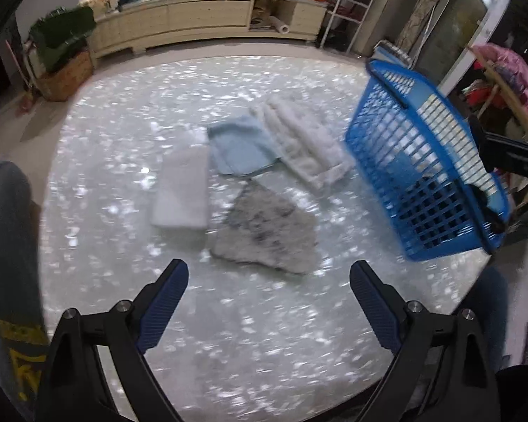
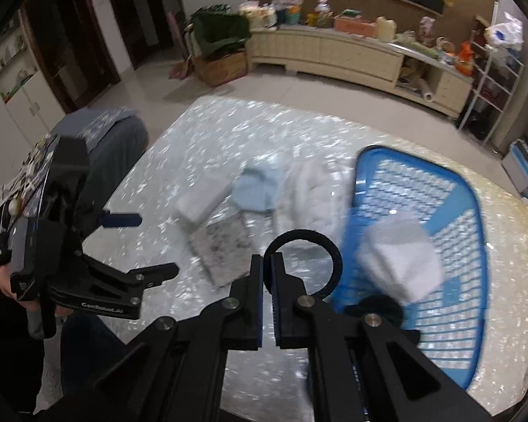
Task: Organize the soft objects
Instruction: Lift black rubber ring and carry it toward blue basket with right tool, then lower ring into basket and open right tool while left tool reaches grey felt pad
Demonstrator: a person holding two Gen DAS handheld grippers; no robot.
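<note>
1. Fingers [image 1: 165, 302] of the left gripper [image 1: 269, 299] are spread wide, holding nothing, hovering over the near part of the table [image 1: 264, 351].
2. Right gripper [image 2: 266, 270] has its jaws pressed nearly together on a black ring [image 2: 329, 249]; the ring loops up and to the right of the fingertips.
3. Whether that ring is joined to the basket [image 2: 471, 246] I cannot tell; the basket's near rim sits right beside it.
4. From the left wrist view the basket [image 1: 397, 147] is at the right side of the table, tipped up on edge, with the right gripper's black arm at its far-right rim.
5. Inside the basket lies a white cloth [image 2: 401, 260], blurred.
6. Four cloths lie mid-table, left of the basket: a white pad [image 1: 183, 190] furthest left, a blue cloth [image 1: 241, 151] beside it, a white fluffy towel [image 1: 306, 140] to the right, nearest the basket, and a grey rag [image 1: 264, 232] nearest the left gripper.
7. The blue cloth touches both the pad and the towel; the rag's far tip meets the blue cloth's near edge.
8. A long cream sideboard [image 1: 200, 21], cluttered on top, stands against the far wall.
</note>
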